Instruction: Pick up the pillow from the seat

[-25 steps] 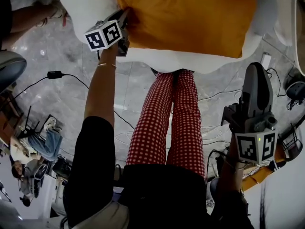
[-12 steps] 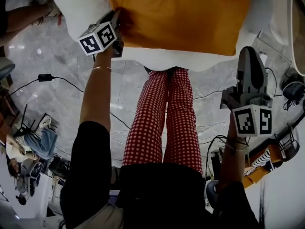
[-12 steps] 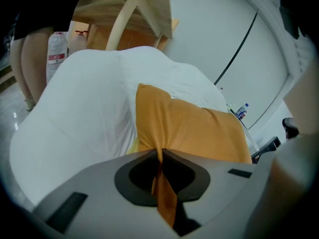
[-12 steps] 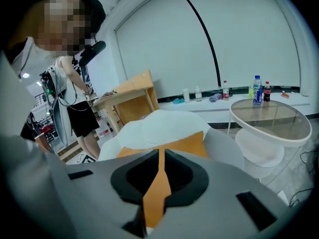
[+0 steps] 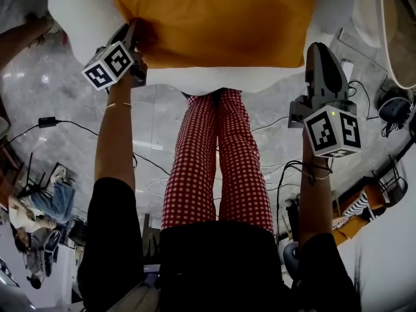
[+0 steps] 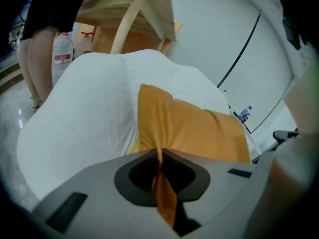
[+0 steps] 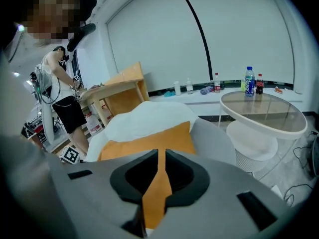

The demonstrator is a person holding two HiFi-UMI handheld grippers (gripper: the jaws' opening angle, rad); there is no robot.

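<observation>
**Operator:** Which containers do we log, working left to right?

**Checker:** In the left gripper view we log two large water bottles (image 6: 62, 51) with red labels. They stand on the floor beside a wooden table (image 6: 129, 4), and we cannot read how full they are. The white cushioned seat (image 5: 78, 12) serves as the holder: the orange pillow (image 5: 214, 18) lies in its hollow. In the right gripper view, small drink bottles (image 7: 251, 81) stand on the window ledge behind a round glass table (image 7: 264, 116).

**Operator:** How do we record the pillow's orientation?

**Checker:** In the head view its long axis runs left to right across the seat. One long edge faces the person's legs (image 5: 221, 161) in red-checked trousers. The broad face is up.

**Operator:** And the two claws?

**Checker:** The left gripper (image 6: 160, 156) is closed almost fully on the pillow's near left corner. The fabric gathers into a fold pinched between the pads, and a strip of it runs on through the slot. The right gripper (image 7: 162, 156) sits at the pillow's right edge with its jaws brought together to a thin slit. Orange shows through that slit, but the fabric ahead lies smooth, so we cannot confirm that the pads pinch it.
</observation>
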